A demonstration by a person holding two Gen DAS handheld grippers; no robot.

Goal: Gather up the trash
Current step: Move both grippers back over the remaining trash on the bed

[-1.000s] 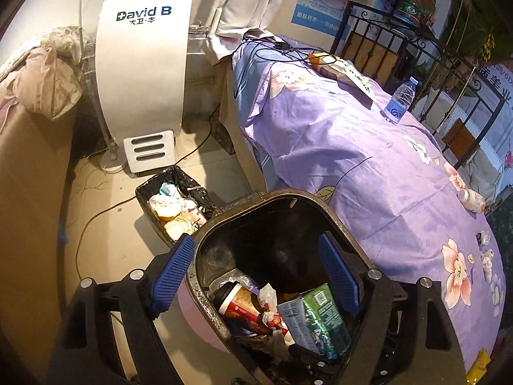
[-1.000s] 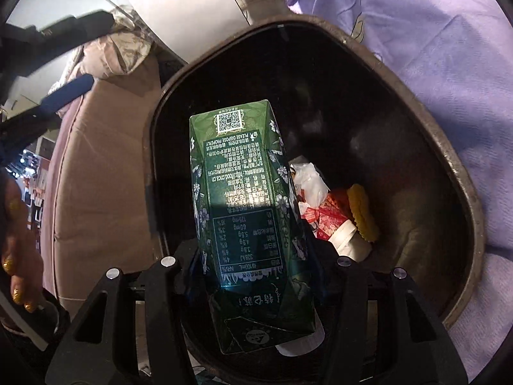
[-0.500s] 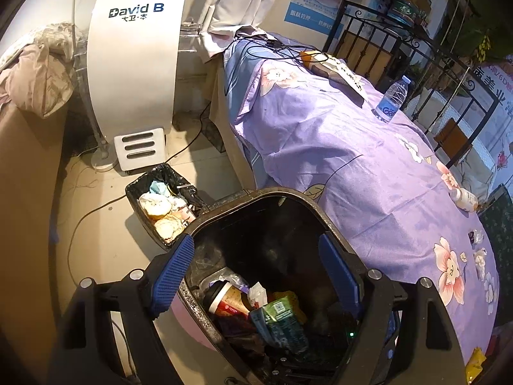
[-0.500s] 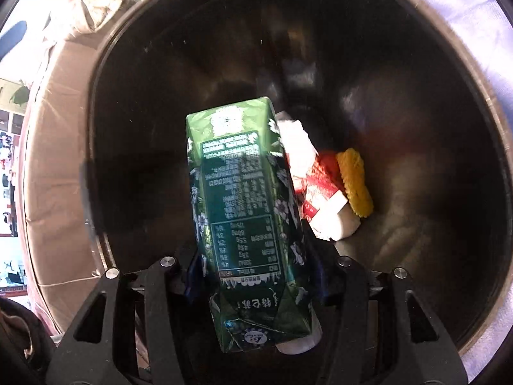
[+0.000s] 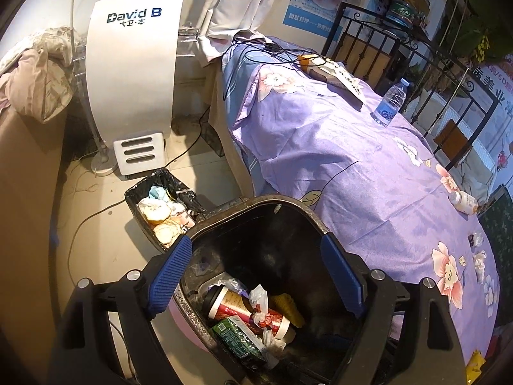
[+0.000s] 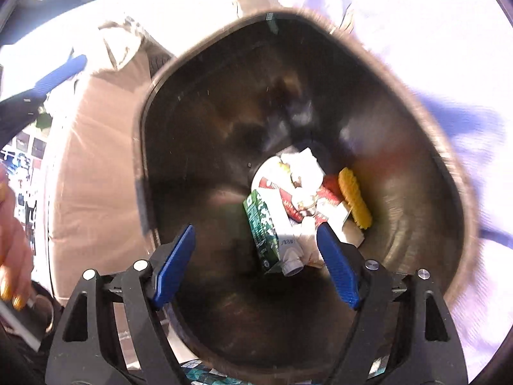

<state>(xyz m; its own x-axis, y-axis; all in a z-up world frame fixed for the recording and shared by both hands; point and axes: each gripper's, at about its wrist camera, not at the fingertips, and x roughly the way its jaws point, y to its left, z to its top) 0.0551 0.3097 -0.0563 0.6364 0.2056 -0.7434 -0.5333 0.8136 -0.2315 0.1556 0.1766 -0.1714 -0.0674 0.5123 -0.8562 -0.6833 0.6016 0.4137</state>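
Observation:
A dark trash bin (image 5: 256,203) stands beside the bed; it also shows in the right wrist view (image 6: 455,173). A green drink carton (image 6: 261,224) lies on the bin's bottom among a red and white cup (image 5: 237,308), crumpled paper and a yellow wrapper (image 6: 354,197). The carton also shows in the left wrist view (image 5: 239,337). My right gripper (image 6: 256,240) is open and empty above the bin's mouth. My left gripper (image 5: 256,253) is open and empty, its jaws spread over the bin's rim.
A purple flowered bedspread (image 5: 352,166) holds a water bottle (image 5: 391,102), a small pale bottle (image 5: 463,200) and scraps (image 5: 477,250). A small black basket of rubbish (image 5: 160,208) sits on the floor by a white machine (image 5: 134,73). A tan couch (image 5: 25,192) lies left.
My right gripper opened and let go of the green carton, which dropped to the bin's bottom. The right gripper pulled back up out of the bin. The left gripper barely moved.

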